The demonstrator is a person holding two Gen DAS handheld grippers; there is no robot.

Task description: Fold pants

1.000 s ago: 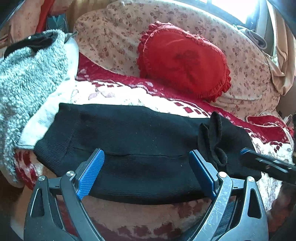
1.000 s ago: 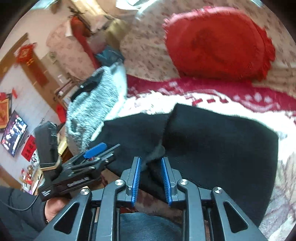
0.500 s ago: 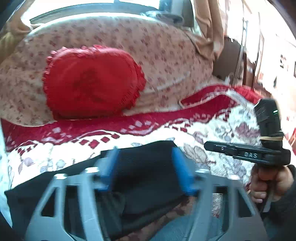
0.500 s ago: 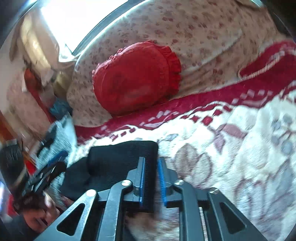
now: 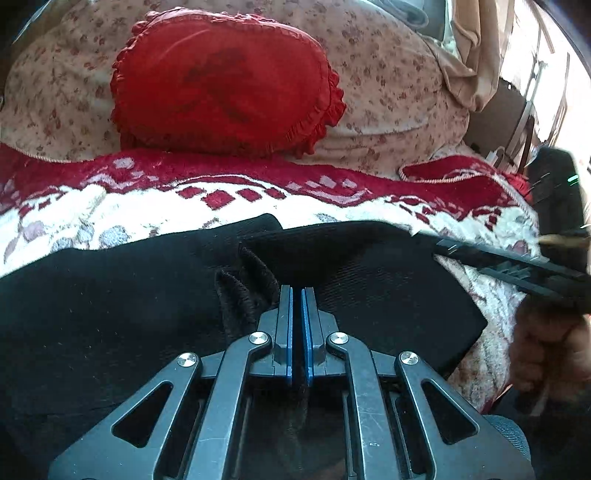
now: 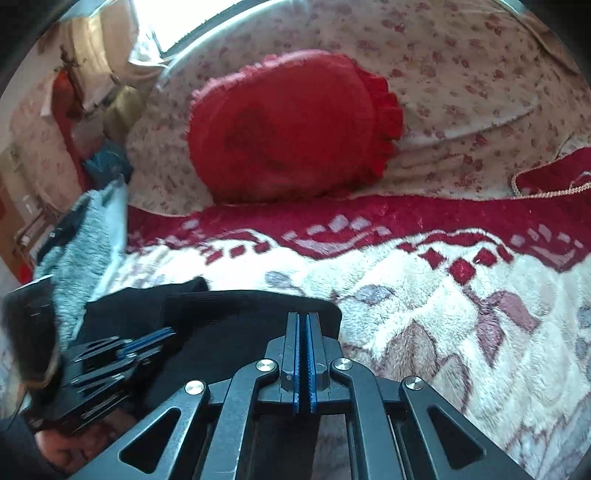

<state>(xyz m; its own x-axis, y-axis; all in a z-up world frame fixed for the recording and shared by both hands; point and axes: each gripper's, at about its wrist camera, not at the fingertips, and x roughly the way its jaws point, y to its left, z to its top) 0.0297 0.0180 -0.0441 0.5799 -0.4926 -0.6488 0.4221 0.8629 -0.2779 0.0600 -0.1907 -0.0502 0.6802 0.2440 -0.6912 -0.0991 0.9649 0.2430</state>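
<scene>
Item: black pants (image 5: 110,314), knit fabric, lying flat across the lower half of the left wrist frame on a plush blanket (image 5: 258,199) patterned in white and red; a folded-over layer with a ribbed edge occupies the centre-right of the frame, and a small bunched ridge of cloth stands up just left of centre. In the right wrist frame the pants (image 6: 229,317) fill the lower left, their rounded corner ending near the frame's centre. Left gripper (image 5: 296,295): lower centre of its own frame, blue-padded fingers pressed together with only a thin slit between, pinching pants fabric at the bunched ridge; also visible at the lower left edge of the right wrist frame (image 6: 147,339), seen side-on. Right gripper (image 6: 303,321): lower centre of its own frame, fingers closed to a narrow gap on the edge of the pants' rounded corner; it appears, blurred, at the right edge of the left wrist frame (image 5: 454,249), touching the pants' far right corner. Surroundings: red ruffled cushion (image 5: 221,81) at upper centre, leaning on floral-print bedding (image 5: 388,74); grey fleece textile (image 6: 81,240) at the left of the right wrist frame; bright window (image 6: 192,18) at the top.
</scene>
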